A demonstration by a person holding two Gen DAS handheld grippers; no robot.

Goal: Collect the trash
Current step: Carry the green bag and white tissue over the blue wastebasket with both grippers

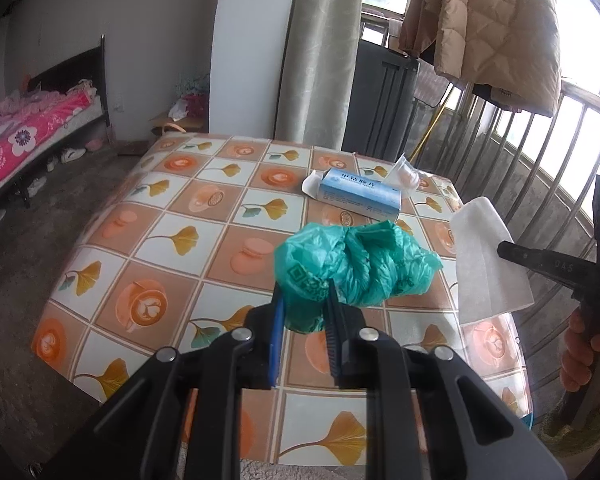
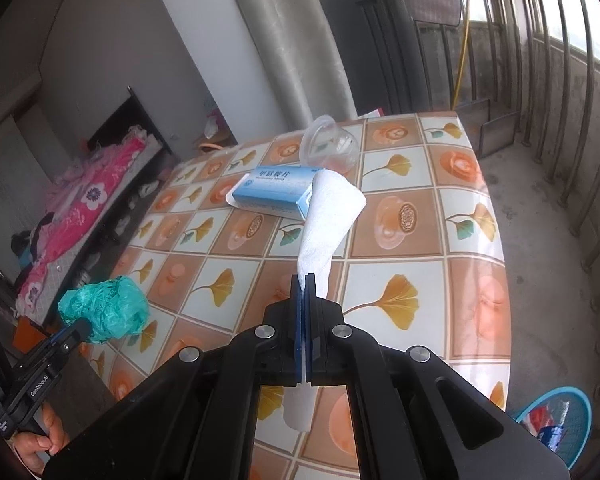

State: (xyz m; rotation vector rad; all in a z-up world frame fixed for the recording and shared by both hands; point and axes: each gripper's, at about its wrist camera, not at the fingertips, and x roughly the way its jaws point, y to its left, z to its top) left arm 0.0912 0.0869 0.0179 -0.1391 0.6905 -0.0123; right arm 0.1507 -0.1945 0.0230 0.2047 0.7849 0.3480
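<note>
green plastic bag (image 1: pixel 356 268), crumpled into a ball, is pinched by the left gripper (image 1: pixel 305 300) w/ its fingers pressed onto the bag's near end; bag is held up off the table (image 1: pixel 172 216), above the near part of the tablecloth. in the right wrist view the same bag (image 2: pixel 104 314) shows at abt 8 o'clock, off the table's left edge, clamped in the left gripper (image 2: pixel 82 326).

white tissue (image 2: pixel 328 220) is pinched by the right gripper (image 2: pixel 305 280), jaws pressed nearly together on its lower part; the sheet stands up and fans out toward 12 o'clock, a tail of it hangs down behind the fingers. in the left wrist view the tissue (image 1: pixel 488 264) sits at 3 o'clock, held above the table's right edge by the right gripper (image 1: pixel 508 250), a hand (image 1: pixel 580 356) on its grip below.

on the table, past the bag at 12 o'clock: a blue medicine box (image 1: pixel 358 196) lying flat, end flap open. just beyond it, at abt 1 o'clock, a clear plastic cup (image 1: pixel 404 174) tipped on its side; can't tell if the two touch. in the right wrist view the box (image 2: pixel 276 192) is just left of the tissue top, cup (image 2: pixel 330 146) behind it.

blue basket (image 2: pixel 556 420) on the floor at 4 o'clock in the right wrist view, some wrappers in it. bed w/ pink bedding (image 1: pixel 28 128) at 9 o'clock in the left wrist view, beige jacket (image 1: pixel 488 24) hanging at 1 o'clock by the railing.
</note>
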